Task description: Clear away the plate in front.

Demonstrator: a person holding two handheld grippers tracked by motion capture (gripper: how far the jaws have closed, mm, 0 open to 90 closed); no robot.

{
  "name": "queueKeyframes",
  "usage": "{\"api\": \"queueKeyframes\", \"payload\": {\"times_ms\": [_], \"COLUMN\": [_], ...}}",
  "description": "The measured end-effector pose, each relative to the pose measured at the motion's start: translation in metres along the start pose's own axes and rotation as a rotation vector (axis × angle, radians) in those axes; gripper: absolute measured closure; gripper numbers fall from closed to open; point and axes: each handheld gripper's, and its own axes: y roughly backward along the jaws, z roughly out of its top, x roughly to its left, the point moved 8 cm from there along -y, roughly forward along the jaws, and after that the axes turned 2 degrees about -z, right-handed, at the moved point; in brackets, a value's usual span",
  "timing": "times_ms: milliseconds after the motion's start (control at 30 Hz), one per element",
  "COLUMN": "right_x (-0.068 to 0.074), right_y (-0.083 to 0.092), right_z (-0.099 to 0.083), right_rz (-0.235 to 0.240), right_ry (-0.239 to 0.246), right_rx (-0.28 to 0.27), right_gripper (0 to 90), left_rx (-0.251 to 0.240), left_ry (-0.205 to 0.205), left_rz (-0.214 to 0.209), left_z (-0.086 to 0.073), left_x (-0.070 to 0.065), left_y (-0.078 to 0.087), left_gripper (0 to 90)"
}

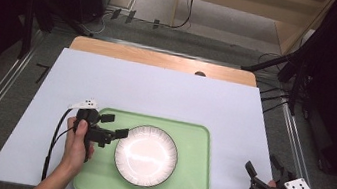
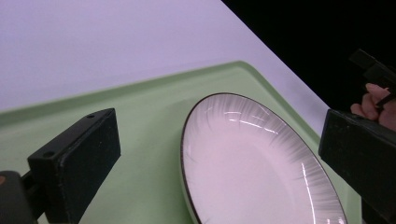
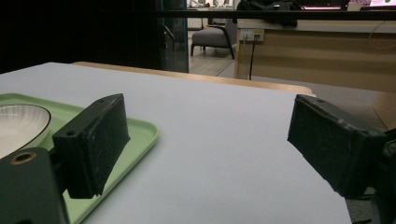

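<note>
A white plate (image 1: pixel 146 156) with a thin dark rim lies on a pale green tray (image 1: pixel 198 134) near the table's front edge. My left gripper (image 1: pixel 115 124) hovers over the tray's left part, just left of the plate, with its jaws open and nothing between them. In the left gripper view, the plate (image 2: pixel 252 163) lies on the tray (image 2: pixel 149 107) past the open left gripper (image 2: pixel 219 154). My right gripper (image 1: pixel 262 165) stands open at the table's front right corner, off the tray. In the right gripper view, the open right gripper (image 3: pixel 215 140) frames bare sheet, with the tray (image 3: pixel 140 133) and plate (image 3: pixel 18 123) at left.
A white sheet (image 1: pixel 156 93) covers the table, and a strip of wood (image 1: pixel 161 59) shows at its far edge. Cables and dark stands (image 1: pixel 287 66) lie on the floor around the table. The other hand (image 2: pixel 373 100) shows at the right edge of the left gripper view.
</note>
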Motion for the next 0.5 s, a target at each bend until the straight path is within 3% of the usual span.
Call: {"api": "queueKeyframes", "payload": {"times_ms": [300,500], "right_x": [0.001,0.001], "right_y": [-0.001,-0.001], "right_z": [0.000,0.000], "right_rz": [0.001,0.002], "right_ry": [0.003,0.002], "right_rx": [-0.002,-0.002], "right_gripper": [12.8,12.7], "left_rx": [-0.079,-0.132], "left_ry": [-0.047,-0.051], "left_rz": [0.072,0.113], "left_z": [0.003,0.002], "left_x": [0.010,0.016], "left_y": [0.023,0.040], "left_gripper": [0.0,0.0]}}
